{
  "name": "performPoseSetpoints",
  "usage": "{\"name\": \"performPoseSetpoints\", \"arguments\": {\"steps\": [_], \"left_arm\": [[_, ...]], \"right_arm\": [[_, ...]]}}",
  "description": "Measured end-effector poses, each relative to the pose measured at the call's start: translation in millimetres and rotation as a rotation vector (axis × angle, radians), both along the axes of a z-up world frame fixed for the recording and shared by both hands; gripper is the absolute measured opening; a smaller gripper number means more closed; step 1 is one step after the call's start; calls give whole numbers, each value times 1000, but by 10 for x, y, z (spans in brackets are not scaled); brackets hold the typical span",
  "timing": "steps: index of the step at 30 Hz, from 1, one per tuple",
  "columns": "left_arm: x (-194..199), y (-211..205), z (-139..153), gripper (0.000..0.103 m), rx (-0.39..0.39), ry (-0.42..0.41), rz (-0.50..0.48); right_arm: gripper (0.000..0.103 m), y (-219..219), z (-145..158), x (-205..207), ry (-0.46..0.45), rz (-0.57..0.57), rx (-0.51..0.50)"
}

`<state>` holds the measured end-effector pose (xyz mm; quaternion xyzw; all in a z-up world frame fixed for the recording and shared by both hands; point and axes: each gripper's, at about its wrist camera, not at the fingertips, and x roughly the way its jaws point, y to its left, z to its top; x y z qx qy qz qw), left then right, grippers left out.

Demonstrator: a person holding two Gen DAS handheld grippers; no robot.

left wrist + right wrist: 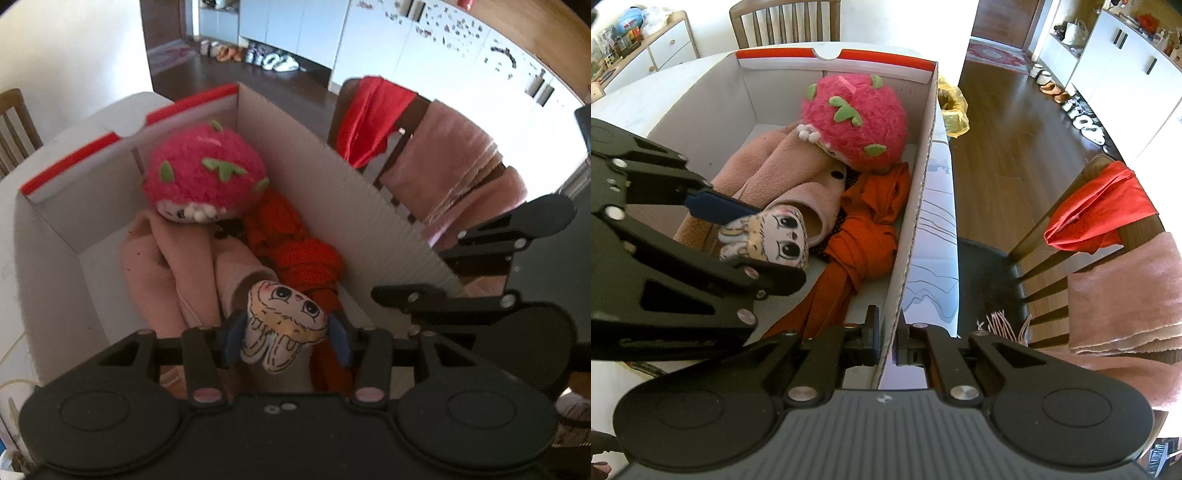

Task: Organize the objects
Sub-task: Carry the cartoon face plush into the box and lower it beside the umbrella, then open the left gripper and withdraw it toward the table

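Observation:
My left gripper [284, 338] is shut on a small cartoon-face plush [286, 317], held over the inside of a white cardboard box [332, 177]. The right wrist view shows that left gripper [753, 240] from the side, the face plush [775, 240] between its blue pads. My right gripper [886, 338] is shut on the box's right wall [916, 206], one finger inside and one outside. In the box lie a pink strawberry plush [207, 173] [855, 118], a pink fleece garment [177, 266] [783, 173] and a knotted orange cloth [295, 243] [864, 236].
The box sits on a white table [74, 133]. A wooden chair [1082, 206] draped with a red cloth [1104, 206] and a pink towel [1126, 295] stands right of the table. A yellow bag [953, 107] lies past the box. Another chair [783, 22] stands behind.

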<state>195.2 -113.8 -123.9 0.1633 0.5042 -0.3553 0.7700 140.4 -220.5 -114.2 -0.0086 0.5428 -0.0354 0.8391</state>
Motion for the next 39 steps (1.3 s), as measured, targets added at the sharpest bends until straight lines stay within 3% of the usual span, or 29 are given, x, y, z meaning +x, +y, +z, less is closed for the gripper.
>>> {"name": "performPoseSetpoints", "arguments": {"steps": [14,20,22,30,39], "left_arm": [[46,-21,-305,47,77,87,-52],[29,1,-314,53,68,92,-54],[13,14,-298,61,60,90,-57],[-90,132,-148,71,19,42,-56],[-184,308,242,72,-42,-35,-24]], "right_arm": [[6,-38,3,-15,0,8,8],[6,-41,3,-17,0,9,8],[6,-40,4,-17,0,9,7],[6,-39,8,-17,0,11,6],[6,-39,20,-28,0,11,7]]}}
